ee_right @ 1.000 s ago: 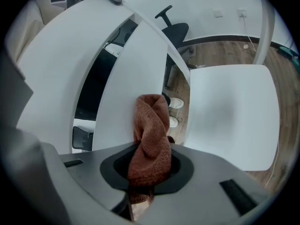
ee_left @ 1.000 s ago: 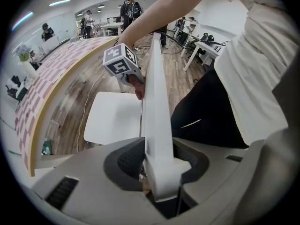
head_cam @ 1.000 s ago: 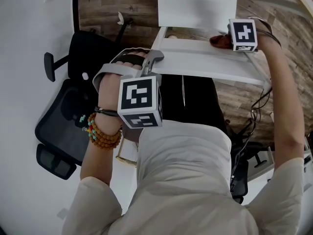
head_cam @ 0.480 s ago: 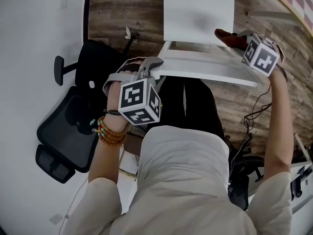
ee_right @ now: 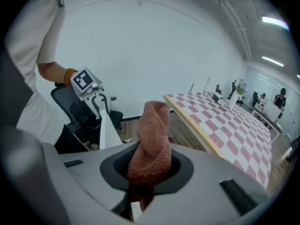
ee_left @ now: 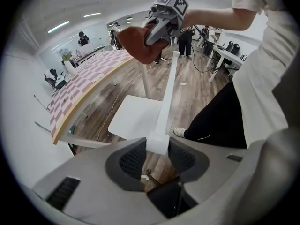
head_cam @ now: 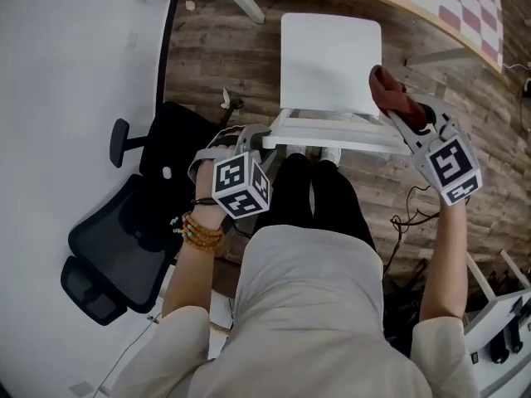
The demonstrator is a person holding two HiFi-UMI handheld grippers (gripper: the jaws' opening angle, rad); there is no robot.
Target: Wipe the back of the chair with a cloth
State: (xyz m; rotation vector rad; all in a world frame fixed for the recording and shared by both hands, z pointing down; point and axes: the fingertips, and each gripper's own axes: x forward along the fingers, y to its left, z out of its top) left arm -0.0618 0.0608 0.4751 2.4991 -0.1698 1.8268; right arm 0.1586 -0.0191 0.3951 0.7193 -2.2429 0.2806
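The cloth (ee_right: pixel 152 139), a rust-red terry rag, stands bunched and twisted between the jaws of the right gripper (head_cam: pixel 408 113). They are clenched on its lower part, so a thick wad juts out past the tips, which I take to be the wiping pad. In the head view that wad is held clear of the chair back (head_cam: pixel 332 128), above and just beyond its right end, touching nothing. I judge it is poised to come down onto the rail.

The chair back's top rail runs straight away from the left gripper (ee_left: pixel 157 159), and its squared end sits right between the two pads. Those jaws have just been opening and now stand spread wide. The pads flank the rail end closely but do not look clamped on it. That hand was probably placed there to steady the light white chair against the push of wiping.

Past the rail lies the white seat (head_cam: pixel 330 56). A black office chair (head_cam: pixel 124 230) stands well apart, on the left gripper's outer side.
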